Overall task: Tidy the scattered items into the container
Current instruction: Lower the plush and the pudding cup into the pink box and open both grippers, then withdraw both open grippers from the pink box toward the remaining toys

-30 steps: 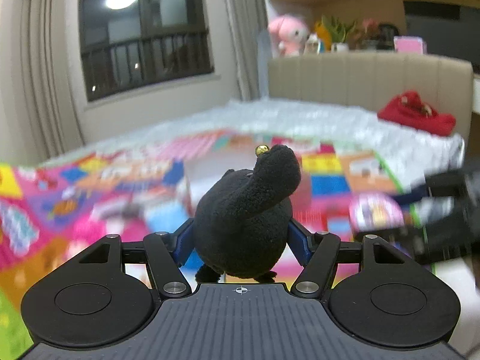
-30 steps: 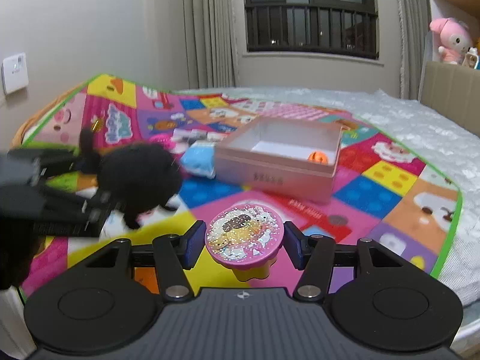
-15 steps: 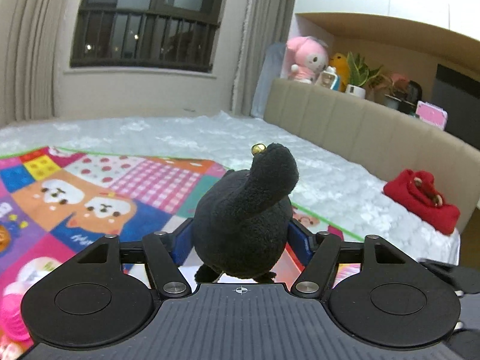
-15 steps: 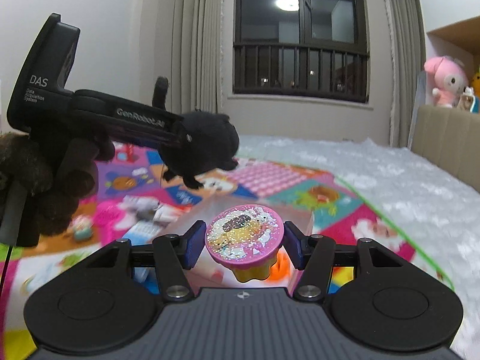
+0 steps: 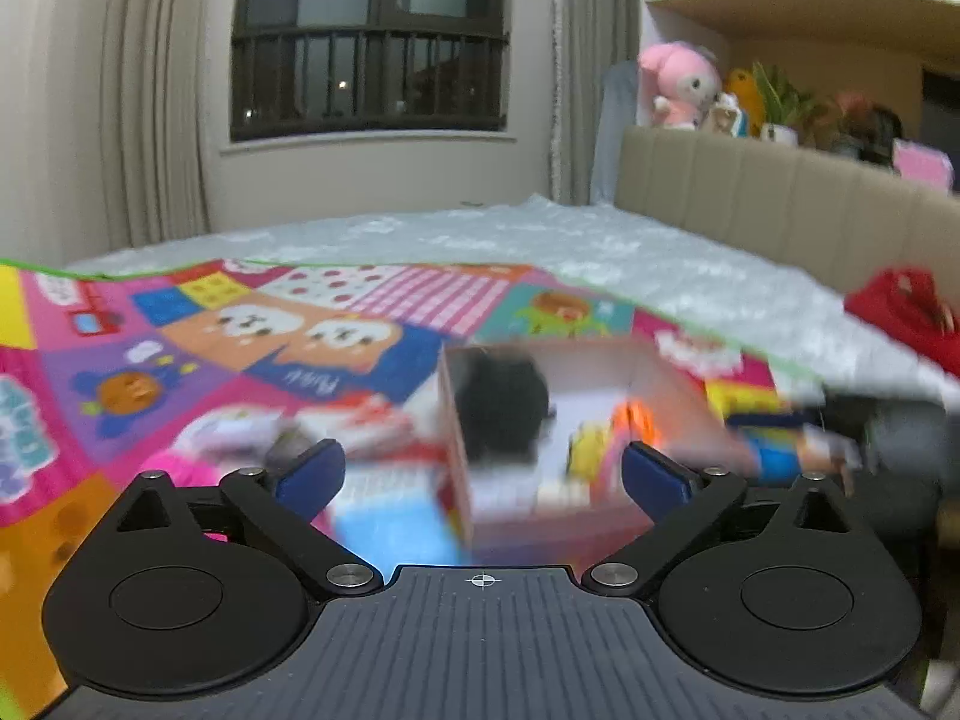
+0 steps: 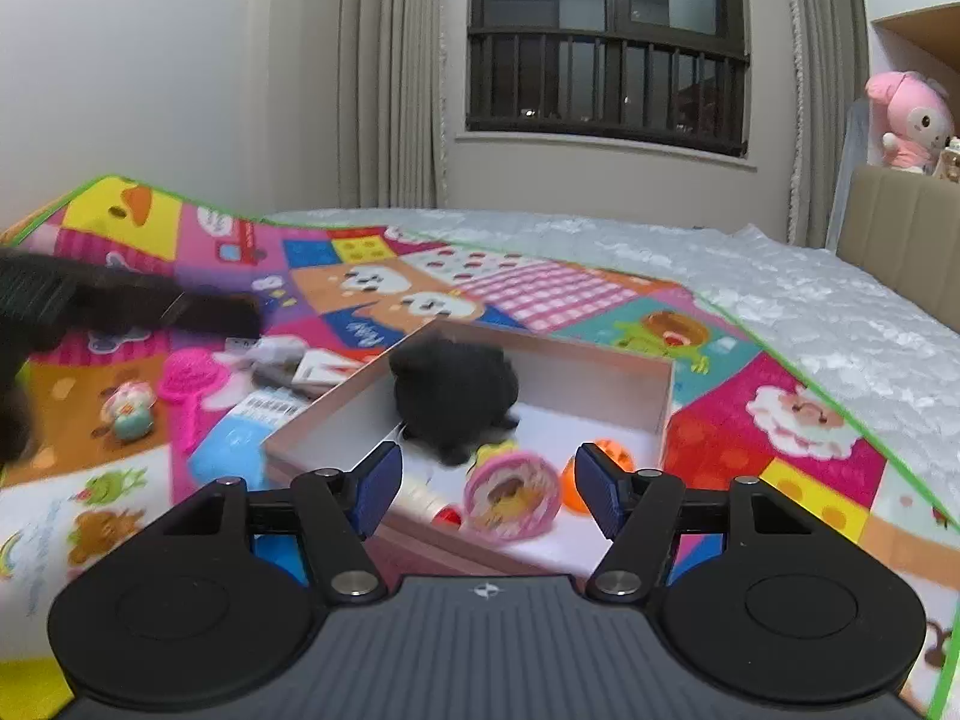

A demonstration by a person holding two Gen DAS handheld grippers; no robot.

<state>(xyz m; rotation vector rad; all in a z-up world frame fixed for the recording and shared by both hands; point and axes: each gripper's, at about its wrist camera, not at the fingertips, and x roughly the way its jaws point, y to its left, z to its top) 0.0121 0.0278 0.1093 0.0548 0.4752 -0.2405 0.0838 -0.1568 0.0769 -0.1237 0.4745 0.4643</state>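
Both toys have just left your grippers. Your left gripper (image 5: 480, 471) has its jaws spread wide after opening, with nothing between them, and the black plush toy (image 6: 453, 396) it carried a second ago now sits inside the pink box (image 6: 657, 402), in the far-left part. Your right gripper (image 6: 486, 492) has also just been opening: its jaws stand about halfway apart and the glittery pink round toy (image 6: 510, 504) it pinched half a second ago lies loose in the box between the pads, touched by neither. An orange ball (image 6: 606, 462) lies just beside it at 3 o'clock.

That looks like two more items put away, and both grippers are free for the next pick.

Several things remain outside on the play mat (image 6: 600, 294), all at about 9 to 10 o'clock from the box: a pink plastic piece (image 6: 192, 381), a small pastel figure (image 6: 129, 414), a light blue thing (image 6: 231, 450) against the box's left wall, and some cards or papers (image 6: 312, 366) near its far-left corner.

The colourful mat covers part of a bed with a white quilted cover (image 6: 810, 294). At 12 o'clock is a dark window (image 6: 606, 42) with curtains; at 2 o'clock a padded headboard (image 5: 750, 198) carries a pink plush rabbit (image 5: 678, 84) and plants, and a red bag (image 5: 906, 312) lies on the bed below it.
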